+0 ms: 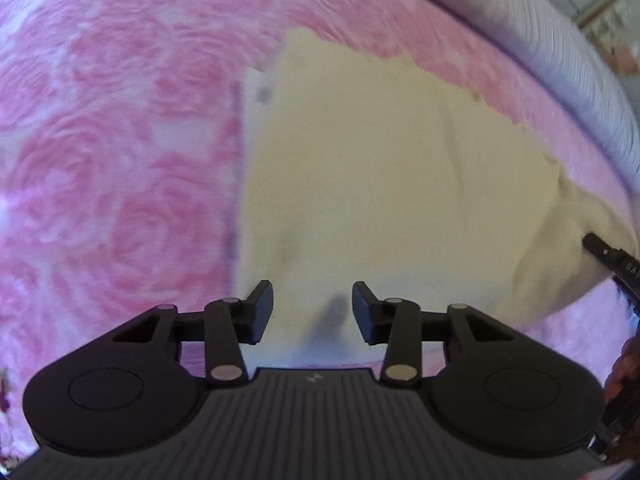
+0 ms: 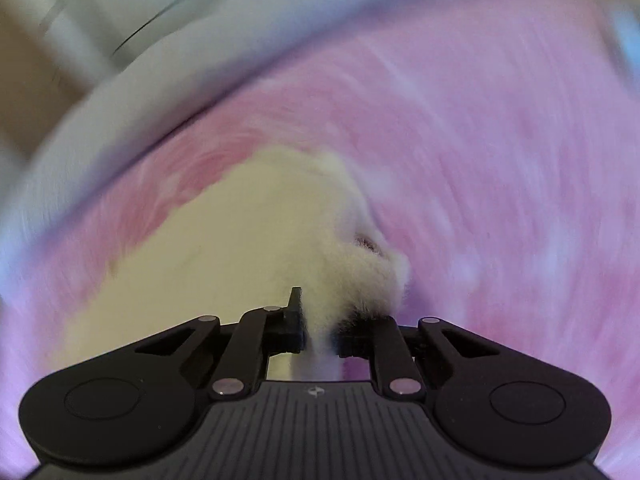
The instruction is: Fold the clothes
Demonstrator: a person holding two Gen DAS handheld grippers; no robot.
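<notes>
A cream fleece garment (image 1: 372, 184) lies on a pink rose-patterned blanket (image 1: 104, 152). My left gripper (image 1: 312, 312) is open and empty, hovering just above the garment's near edge. My right gripper (image 2: 318, 330) is shut on a bunched fuzzy edge of the cream garment (image 2: 240, 240) and holds it up off the blanket (image 2: 500, 184); the right wrist view is blurred by motion. The right gripper's black fingertip (image 1: 600, 248) shows at the right edge of the left wrist view, against the garment's lifted corner.
A white ribbed edge of the bed (image 1: 560, 52) curves along the top right beyond the blanket; it also shows in the right wrist view (image 2: 100, 120). Blurred room furniture (image 2: 60, 20) lies beyond it.
</notes>
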